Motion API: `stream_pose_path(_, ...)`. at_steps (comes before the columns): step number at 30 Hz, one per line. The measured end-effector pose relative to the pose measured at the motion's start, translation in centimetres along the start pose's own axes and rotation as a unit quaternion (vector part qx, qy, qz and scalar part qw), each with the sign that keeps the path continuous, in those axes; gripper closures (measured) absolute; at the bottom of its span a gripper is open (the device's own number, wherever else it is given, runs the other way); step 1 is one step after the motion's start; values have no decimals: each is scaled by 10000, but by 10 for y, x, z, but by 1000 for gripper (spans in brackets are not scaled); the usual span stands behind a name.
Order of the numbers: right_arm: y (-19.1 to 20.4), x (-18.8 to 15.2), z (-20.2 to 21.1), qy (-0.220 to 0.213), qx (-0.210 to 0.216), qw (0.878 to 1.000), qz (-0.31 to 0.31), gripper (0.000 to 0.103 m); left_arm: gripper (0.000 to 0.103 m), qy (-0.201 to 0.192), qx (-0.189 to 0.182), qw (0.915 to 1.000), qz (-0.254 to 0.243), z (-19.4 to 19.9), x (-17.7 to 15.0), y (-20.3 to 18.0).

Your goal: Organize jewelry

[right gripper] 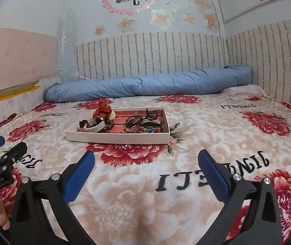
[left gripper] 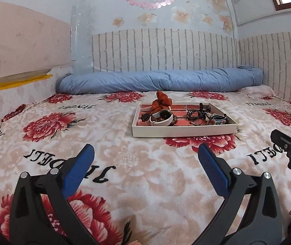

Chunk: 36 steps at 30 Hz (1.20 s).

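A shallow white tray (left gripper: 183, 131) with a red brick-pattern floor lies on the bed; it also shows in the right wrist view (right gripper: 116, 137). In it lie an orange-red scrunchie (left gripper: 162, 101), a white-strapped watch (left gripper: 161, 118), black cords (left gripper: 195, 114) and a patterned bangle (left gripper: 219, 120). My left gripper (left gripper: 145, 153) is open and empty, well short of the tray. My right gripper (right gripper: 145, 159) is open and empty, short of the tray and to its right. Each gripper shows at the edge of the other's view.
The bed has a fleece blanket with red flowers (left gripper: 49, 126). A rolled blue quilt (left gripper: 161, 80) lies along the far wall. A pink pillow (right gripper: 245, 90) sits at the far right corner. Walls close the bed at the back and right.
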State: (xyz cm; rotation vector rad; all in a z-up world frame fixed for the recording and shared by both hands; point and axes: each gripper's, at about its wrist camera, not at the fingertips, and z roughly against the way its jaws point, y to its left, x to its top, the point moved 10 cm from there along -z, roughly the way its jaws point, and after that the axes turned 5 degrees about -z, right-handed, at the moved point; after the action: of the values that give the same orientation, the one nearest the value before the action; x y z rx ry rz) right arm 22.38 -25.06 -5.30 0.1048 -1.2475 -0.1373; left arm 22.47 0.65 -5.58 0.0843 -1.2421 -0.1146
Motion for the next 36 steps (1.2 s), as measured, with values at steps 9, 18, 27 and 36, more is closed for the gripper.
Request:
stream_pose_path(9,6,-3,-1,46,10,9999,136,4,5,-54,54,10000,-59,1,-2,1)
stream_pose_path(18,6,-2,1,12,20,9999,159,4,5,-83,69,9999,-68,3,0,1)
stream_pose_path(27,6,-2,1,12,19,9999,155,4,5,-88,67,9999,-77,3,0,0)
stream_pose_path(36,6,-2,1,6,20,9999,155,4,5,-96,71,9999,-96,4,1,1)
